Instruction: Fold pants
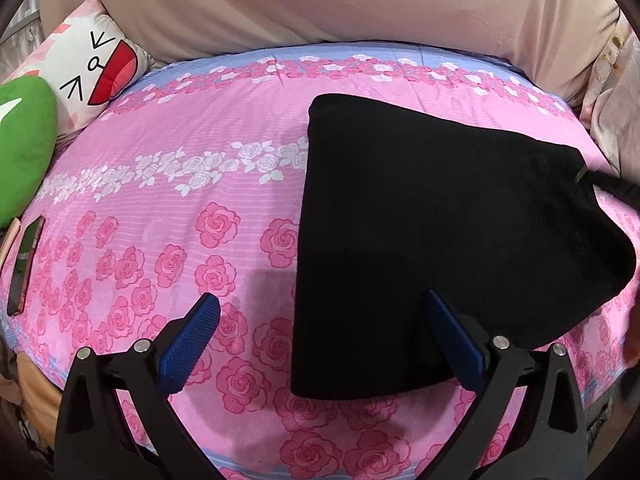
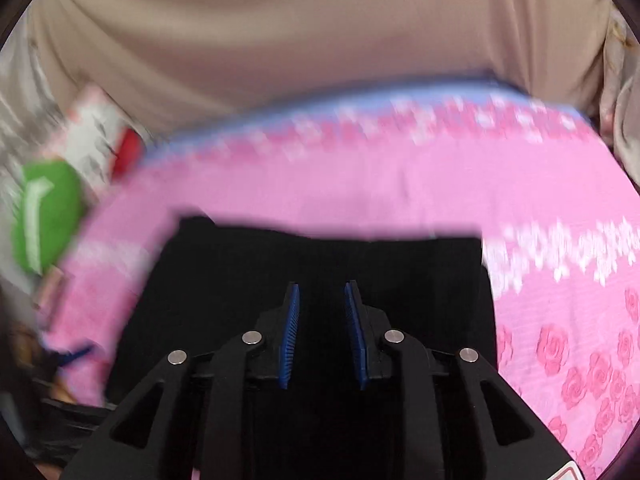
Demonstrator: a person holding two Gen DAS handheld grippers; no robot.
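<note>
1. Blue-padded fingers of the left gripper (image 1: 322, 312) are sitting nearest the lens, spread wide and holding nothing; one finger is hovering over the near edge of the black pants (image 1: 440, 240), the other over the bedsheet just beside them.
2. Folded into a compact dark block, the pants are lying flat on the pink rose-print bedsheet (image 1: 180, 200).
3. Beyond the pants' far edge, a beige fabric backdrop (image 1: 320, 0) is rising behind the bed.
4. Well to one side of the pants, a white cartoon-face pillow (image 1: 92, 68) and a green cushion (image 1: 24, 152) are resting at the sheet's edge, with a phone (image 1: 24, 264) lying nearer along that same side.
5. From the right wrist view, blurred by motion, the right gripper (image 2: 322, 292) is hanging directly over the pants (image 2: 240, 280), its fingers parted by a narrow gap and pinching nothing.
6. At the pants' far side edge, a dark tip of that other gripper is showing in the left wrist view, though contact is unclear.
</note>
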